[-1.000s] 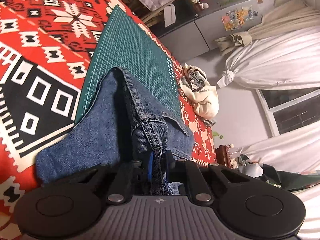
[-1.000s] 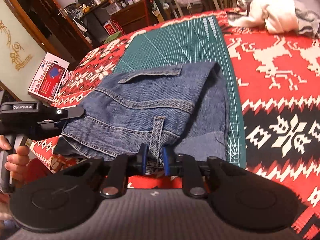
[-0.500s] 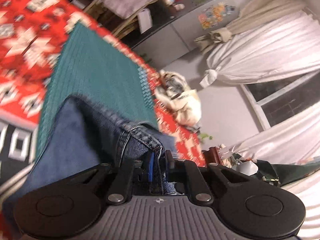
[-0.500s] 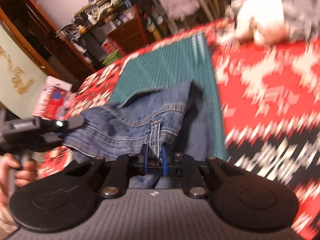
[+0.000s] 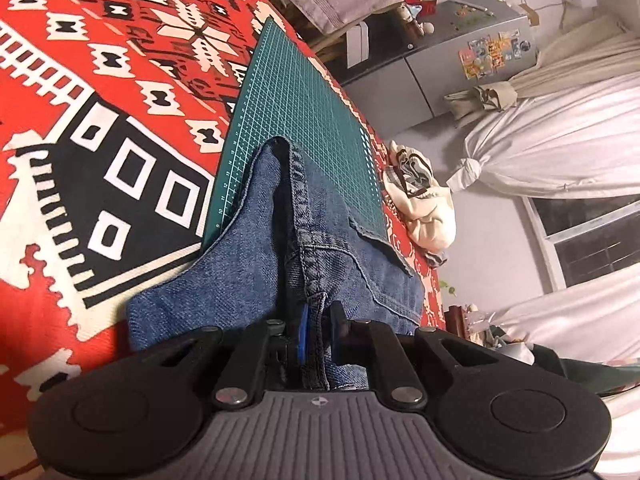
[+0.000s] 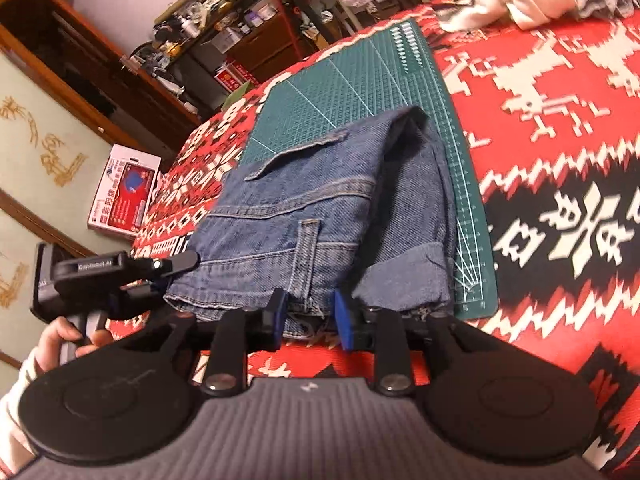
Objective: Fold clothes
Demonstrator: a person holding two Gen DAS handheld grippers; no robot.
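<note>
Your left gripper is pinched nearly closed on the waistband of the folded jeans, while your right gripper stands parted with its blue pads either side of the waistband edge. The jeans lie mid-frame on the green cutting mat, and your hand grips the left tool's handle at lower left.

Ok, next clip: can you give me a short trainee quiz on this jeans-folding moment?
1. True or false: the left claw is shut on the jeans.
2. The right claw has its fingers: A) spread either side of the jeans' near edge; B) shut on a white cloth; C) out of view.
3. Fill in: the far end of the jeans lies on a ____ cutting mat.

Key: 1 true; 2 A; 3 green.
</note>
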